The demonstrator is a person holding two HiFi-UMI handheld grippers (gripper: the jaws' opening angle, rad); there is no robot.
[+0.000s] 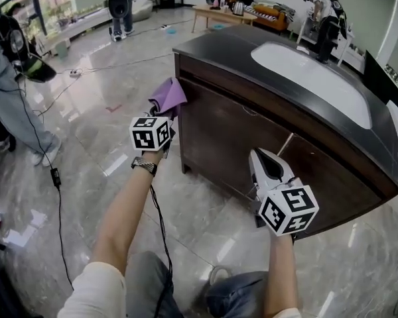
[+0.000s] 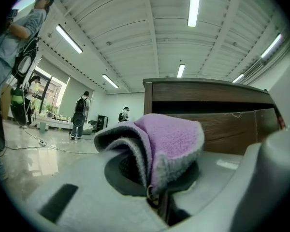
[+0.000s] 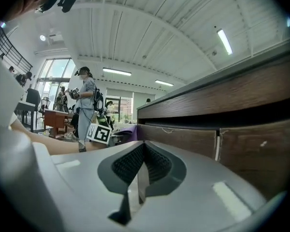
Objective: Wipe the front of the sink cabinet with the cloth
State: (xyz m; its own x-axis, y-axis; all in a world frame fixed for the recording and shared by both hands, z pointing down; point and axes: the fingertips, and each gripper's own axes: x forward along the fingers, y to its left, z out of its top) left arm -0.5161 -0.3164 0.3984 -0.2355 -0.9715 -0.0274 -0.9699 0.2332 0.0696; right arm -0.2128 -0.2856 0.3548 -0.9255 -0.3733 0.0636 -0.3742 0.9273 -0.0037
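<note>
Well, cloth (image 1: pixel 167 97) at cabinet (image 1: pixel 239 138) corner edge.

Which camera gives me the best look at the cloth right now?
The left gripper view: the cloth is close up, folded and clamped in the left gripper. The head view shows it small near the cabinet; the right gripper view catches only a distant purple sliver.

Left claw (image 2: pixel 152 179), right claw (image 3: pixel 139 170) closed.

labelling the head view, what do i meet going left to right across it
person in jeans → left gripper shut on the purple cloth → right gripper, shut and empty
</note>
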